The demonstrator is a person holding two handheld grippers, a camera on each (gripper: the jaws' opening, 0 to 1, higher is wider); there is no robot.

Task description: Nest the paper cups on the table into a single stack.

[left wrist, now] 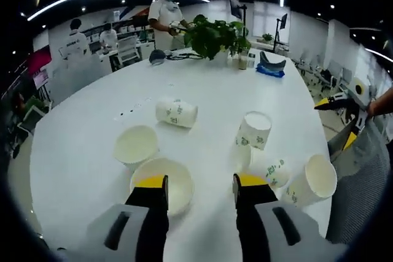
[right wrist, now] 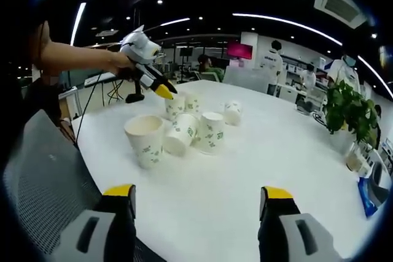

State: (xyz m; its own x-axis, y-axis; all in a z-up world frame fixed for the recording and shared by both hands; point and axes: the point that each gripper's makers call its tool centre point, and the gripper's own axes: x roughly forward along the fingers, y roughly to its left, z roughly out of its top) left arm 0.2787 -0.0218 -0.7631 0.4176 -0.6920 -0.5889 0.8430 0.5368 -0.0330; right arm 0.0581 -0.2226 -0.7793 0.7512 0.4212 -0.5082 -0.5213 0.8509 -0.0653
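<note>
Several white paper cups (right wrist: 147, 140), some upright and some tipped over, are seen scattered on the round white surface (left wrist: 92, 151). Both the left claw (left wrist: 199, 189) and right claw (right wrist: 198, 200) are held wide, gripping nothing.

Left gripper view — counter (left wrist: 92, 151) carrying scattered paper cups: one upright cup (left wrist: 163, 183) nearest, just ahead of the left gripper (left wrist: 200, 183); a second upright cup (left wrist: 136, 145) just behind it to the left, touching or nearly so; a cup on its side (left wrist: 176, 113) farther back, centre; to the right, a tilted cup (left wrist: 253, 130), with two toppled cups (left wrist: 274, 172) (left wrist: 312, 180) before it near the counter edge. Potted plant (left wrist: 212, 36) at the far end, a person (left wrist: 166, 19) behind it. Right gripper view — left gripper (right wrist: 164, 92) hanging above the cluster of cups; right gripper (right wrist: 198, 204) before them, well apart.
</note>
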